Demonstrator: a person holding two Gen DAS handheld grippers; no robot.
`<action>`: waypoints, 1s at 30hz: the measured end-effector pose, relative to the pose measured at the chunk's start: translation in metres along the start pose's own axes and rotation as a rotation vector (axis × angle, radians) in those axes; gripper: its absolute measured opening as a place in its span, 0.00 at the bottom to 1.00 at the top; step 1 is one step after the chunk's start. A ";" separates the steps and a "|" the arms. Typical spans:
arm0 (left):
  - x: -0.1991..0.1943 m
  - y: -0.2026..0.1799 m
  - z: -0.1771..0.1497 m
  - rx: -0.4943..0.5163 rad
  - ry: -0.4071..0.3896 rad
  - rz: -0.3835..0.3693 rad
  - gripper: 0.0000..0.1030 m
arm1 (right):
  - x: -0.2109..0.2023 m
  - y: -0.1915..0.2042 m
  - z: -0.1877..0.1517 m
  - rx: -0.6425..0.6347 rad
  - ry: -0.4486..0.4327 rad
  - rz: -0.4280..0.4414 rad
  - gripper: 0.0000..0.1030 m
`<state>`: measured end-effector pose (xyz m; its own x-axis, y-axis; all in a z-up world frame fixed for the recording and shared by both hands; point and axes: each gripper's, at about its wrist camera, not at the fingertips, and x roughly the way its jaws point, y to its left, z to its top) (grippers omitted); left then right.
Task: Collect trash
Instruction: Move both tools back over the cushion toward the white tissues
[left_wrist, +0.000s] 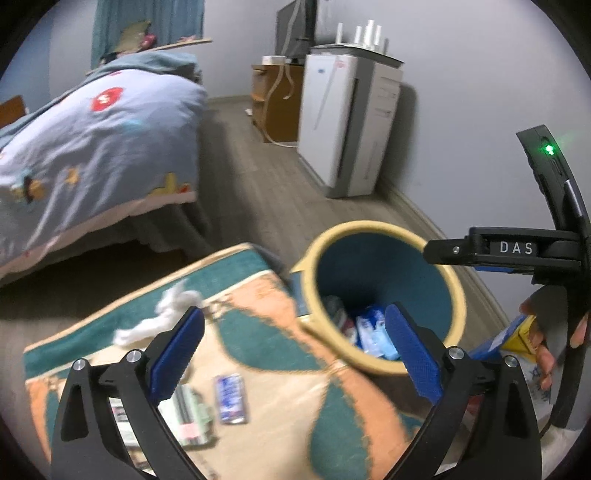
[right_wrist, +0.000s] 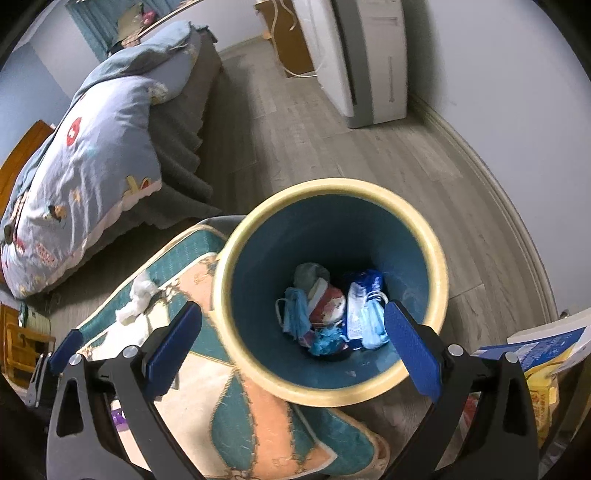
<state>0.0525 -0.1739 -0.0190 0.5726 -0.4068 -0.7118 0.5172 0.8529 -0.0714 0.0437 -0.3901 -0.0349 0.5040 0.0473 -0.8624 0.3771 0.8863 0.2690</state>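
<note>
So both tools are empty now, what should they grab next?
Probably the left tool should swing over to the crumpled white tissue on the rug. Both tools are open and hold nothing, the bin already has wrappers in it, and the tissue lies loose, close to that tool.

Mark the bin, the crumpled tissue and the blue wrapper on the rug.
bin (right_wrist: 441, 273), right wrist view, rim.
tissue (left_wrist: 173, 306), left wrist view, middle.
wrapper (left_wrist: 231, 398), left wrist view, middle.
</note>
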 end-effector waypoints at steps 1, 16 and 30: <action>-0.006 0.009 -0.002 -0.012 -0.003 0.015 0.94 | 0.001 0.007 -0.002 -0.011 0.003 0.002 0.94; -0.063 0.144 -0.038 -0.196 -0.011 0.233 0.95 | 0.034 0.119 -0.027 -0.219 0.059 0.018 0.94; -0.021 0.194 -0.047 -0.170 0.092 0.285 0.95 | 0.100 0.186 -0.028 -0.317 0.117 0.049 0.94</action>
<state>0.1107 0.0155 -0.0504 0.6148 -0.1196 -0.7795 0.2268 0.9735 0.0296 0.1425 -0.2074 -0.0827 0.4160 0.1300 -0.9000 0.0850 0.9798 0.1808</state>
